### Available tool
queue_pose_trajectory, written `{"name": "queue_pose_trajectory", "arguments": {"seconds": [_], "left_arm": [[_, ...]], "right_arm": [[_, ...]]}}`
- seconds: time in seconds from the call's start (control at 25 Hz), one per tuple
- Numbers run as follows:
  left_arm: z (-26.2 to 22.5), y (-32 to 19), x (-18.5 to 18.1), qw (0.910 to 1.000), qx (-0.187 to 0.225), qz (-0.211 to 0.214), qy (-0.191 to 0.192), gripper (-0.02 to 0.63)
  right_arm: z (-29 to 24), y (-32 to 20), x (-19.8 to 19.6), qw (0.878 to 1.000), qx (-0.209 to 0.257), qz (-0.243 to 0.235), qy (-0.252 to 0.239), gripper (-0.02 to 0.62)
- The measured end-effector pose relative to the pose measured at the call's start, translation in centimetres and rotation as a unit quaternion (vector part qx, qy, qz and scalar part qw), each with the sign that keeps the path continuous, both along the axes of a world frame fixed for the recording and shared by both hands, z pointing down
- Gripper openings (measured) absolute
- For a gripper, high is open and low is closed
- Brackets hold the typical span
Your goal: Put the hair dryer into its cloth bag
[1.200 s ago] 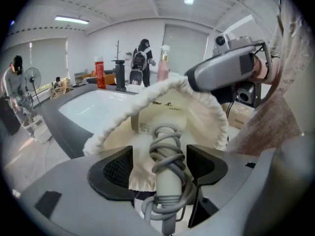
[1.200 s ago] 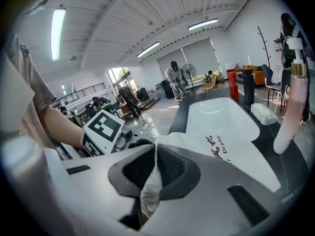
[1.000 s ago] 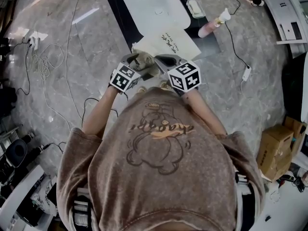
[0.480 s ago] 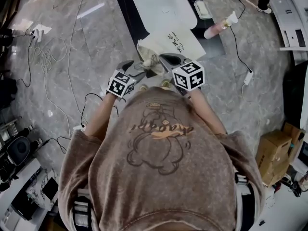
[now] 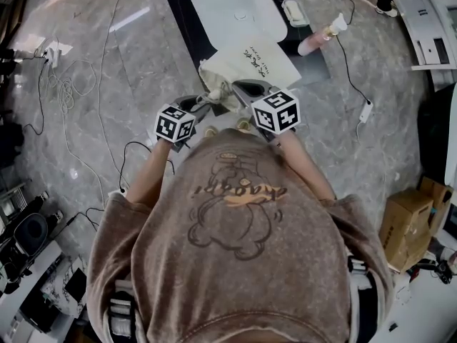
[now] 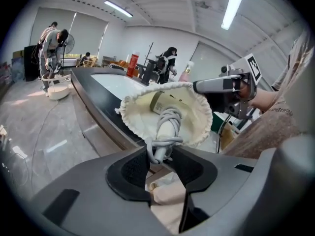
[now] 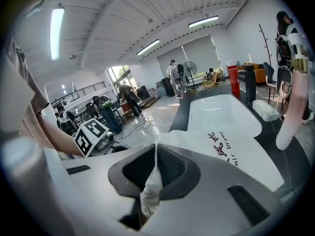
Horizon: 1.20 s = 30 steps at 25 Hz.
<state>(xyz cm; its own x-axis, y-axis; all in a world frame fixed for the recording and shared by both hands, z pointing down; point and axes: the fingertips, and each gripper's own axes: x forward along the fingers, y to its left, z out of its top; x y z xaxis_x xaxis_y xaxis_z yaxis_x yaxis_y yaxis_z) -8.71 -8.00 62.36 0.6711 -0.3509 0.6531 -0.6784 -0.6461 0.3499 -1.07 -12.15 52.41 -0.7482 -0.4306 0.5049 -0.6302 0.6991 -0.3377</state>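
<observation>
Nearest, in the left gripper view, the left gripper (image 6: pixel 161 156) is seen low at centre. Its fingers have just been closing and look clamped on the coiled cord (image 6: pixel 165 142) wound round the dryer (image 6: pixel 166 127). That end juts from the gathered mouth of the bag (image 6: pixel 194 117), while the rest of the dryer is already inside. The right gripper (image 7: pixel 155 156) is shut tight on a fold of the bag's rim. The step in hand is judged to be the last push. It is best done by driving the cord end straight along the bag's length while the rim is held taut and drawn back by the right fingers. The coil should be gripped lightly so that it is not unwound, and released only once past the gathers. Only the left gripper view looks into the mouth and shows what is yet outside. Only the right gripper view shows the pinched cloth, the printed side of the bag, the basin (image 7: pixel 226 112) beyond and the bottle (image 7: pixel 291 97) at far right. The head view alone shows both grippers close together at the near edge of the surface (image 5: pixel 177 20), with the bag lying at upper centre.
</observation>
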Motion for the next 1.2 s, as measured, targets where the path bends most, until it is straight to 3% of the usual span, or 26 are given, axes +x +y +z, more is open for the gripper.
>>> {"name": "queue_pose_trajectory", "arguments": {"seconds": [0.36, 0.84, 1.2], "left_arm": [[-1.5, 0.0, 0.4, 0.9997, -0.002, 0.01, 0.024, 0.124], [-3.8, -2.4, 2.2, 0.9986, 0.027, 0.038, 0.026, 0.115], [-3.4, -3.5, 3.9, 0.9977, 0.021, 0.057, 0.029, 0.11]], "right_arm": [[0.0, -0.1, -0.1, 1.0, -0.001, 0.0, -0.004, 0.017], [-0.5, -0.4, -0.7, 1.0, -0.003, 0.001, -0.013, 0.017], [-0.8, -0.1, -1.4, 1.0, -0.004, 0.004, -0.016, 0.017]]}}
